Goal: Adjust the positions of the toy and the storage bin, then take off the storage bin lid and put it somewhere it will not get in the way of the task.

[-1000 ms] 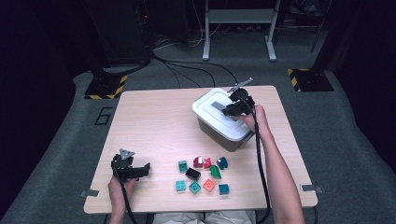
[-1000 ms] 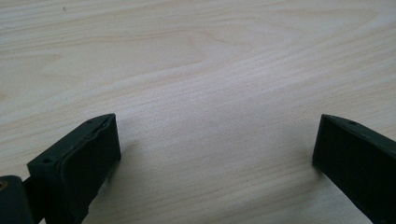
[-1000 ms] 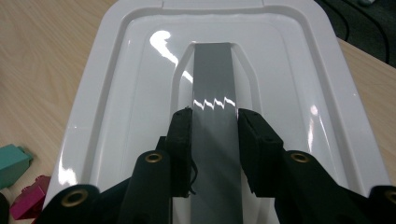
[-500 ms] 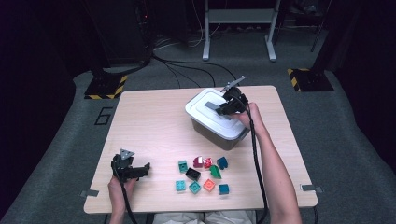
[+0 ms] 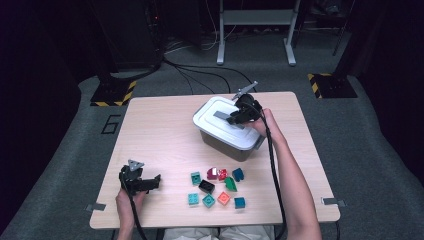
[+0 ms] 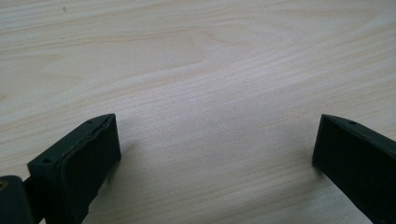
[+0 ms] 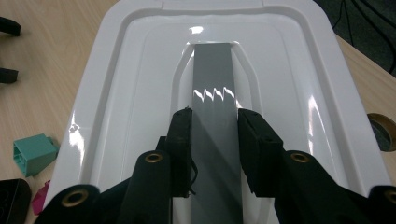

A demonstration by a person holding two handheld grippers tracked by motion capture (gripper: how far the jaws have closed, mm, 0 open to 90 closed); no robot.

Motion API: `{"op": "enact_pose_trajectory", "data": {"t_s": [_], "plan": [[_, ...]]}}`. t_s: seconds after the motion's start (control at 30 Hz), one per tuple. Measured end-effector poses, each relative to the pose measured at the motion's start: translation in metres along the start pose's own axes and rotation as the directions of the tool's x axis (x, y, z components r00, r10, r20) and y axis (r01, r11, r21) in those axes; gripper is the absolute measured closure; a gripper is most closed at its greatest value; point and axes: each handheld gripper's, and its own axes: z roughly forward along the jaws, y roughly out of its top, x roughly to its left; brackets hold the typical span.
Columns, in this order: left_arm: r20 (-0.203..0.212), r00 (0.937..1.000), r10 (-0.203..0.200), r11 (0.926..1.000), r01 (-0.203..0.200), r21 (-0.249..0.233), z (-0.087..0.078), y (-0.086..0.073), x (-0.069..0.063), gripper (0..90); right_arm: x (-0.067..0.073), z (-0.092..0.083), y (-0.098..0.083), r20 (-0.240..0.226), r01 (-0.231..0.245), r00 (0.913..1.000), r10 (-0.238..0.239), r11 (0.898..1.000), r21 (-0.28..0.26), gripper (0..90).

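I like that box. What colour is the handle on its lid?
Grey, on a white lid. The handle shows best in the right gripper view.

We're seeing bare wood lying open across the left and middle of the table, the lidded box standing in the way at the far right, the toy bricks crowding the near middle, a clear lane running between box and bricks.
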Motion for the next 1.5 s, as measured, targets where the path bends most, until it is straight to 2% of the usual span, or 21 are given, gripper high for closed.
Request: {"op": "enact_pose_trajectory", "data": {"t_s": [0.1,0.13,0.17,0.2,0.23,0.3,0.6,1.07,1.1,1.17,1.37,1.47,1.5], "plan": [[0.000,1.0000,0.000,1.0000,0.000,-0.001,0.000,0.000,0.000,0.8,0.002,0.001,0.001,-0.012,-0.004,0.9999,0.004,1.000,0.001,66.8],[0.000,1.0000,-0.001,1.0000,0.001,-0.003,0.000,0.000,0.000,0.8,0.002,0.001,0.001,-0.021,0.011,0.9997,-0.011,1.000,0.003,66.8],[0.000,1.0000,0.000,1.0000,0.000,-0.001,0.000,0.000,0.000,0.8,0.004,0.000,0.001,-0.026,0.002,0.9997,-0.002,1.000,0.013,66.8],[0.000,1.0000,-0.001,1.0000,0.001,-0.001,0.000,0.000,0.000,0.8,0.003,0.001,0.002,-0.030,0.023,0.9993,-0.023,1.000,0.009,66.8],[0.000,1.0000,0.000,1.0000,0.000,-0.001,0.000,0.000,0.000,0.8,0.005,0.001,0.002,-0.029,0.011,0.9995,-0.011,1.000,0.007,66.8],[0.000,1.0000,-0.001,1.0000,0.001,-0.001,0.000,0.000,0.000,0.8,0.005,0.002,0.003,-0.040,0.027,0.9989,-0.026,1.000,0.011,66.8],[0.000,1.0000,-0.001,1.0000,0.001,-0.002,0.000,0.000,0.000,0.8,0.007,0.002,0.004,-0.048,0.035,0.9982,-0.035,0.999,0.016,66.7],[-0.001,0.9999,-0.010,0.9999,0.010,-0.010,0.001,0.000,-0.001,0.8,0.007,0.002,0.004,-0.019,0.043,0.9989,-0.043,0.999,0.015,66.8],[-0.001,1.0000,-0.009,0.9999,0.009,-0.008,0.001,0.000,-0.001,0.8,0.008,0.001,0.004,-0.017,0.032,0.9994,-0.031,0.999,0.014,66.8],[-0.001,1.0000,-0.009,0.9999,0.009,-0.007,0.001,0.000,-0.001,0.8,0.008,0.001,0.005,-0.008,0.041,0.9991,-0.041,0.999,-0.001,66.8],[-0.001,1.0000,-0.008,0.9999,0.007,-0.008,0.001,0.000,0.000,0.8,0.009,-0.004,0.006,0.001,0.049,0.9988,-0.049,0.999,-0.007,66.8],[0.000,1.0000,0.000,1.0000,0.000,-0.001,0.000,0.000,0.000,0.8,0.010,-0.008,0.007,-0.001,0.034,0.9994,-0.034,0.999,-0.017,66.8],[0.000,1.0000,0.000,1.0000,0.000,-0.001,0.000,0.000,0.000,0.8,0.009,-0.009,0.007,0.001,0.048,0.9989,-0.047,0.999,-0.018,66.8]]}}
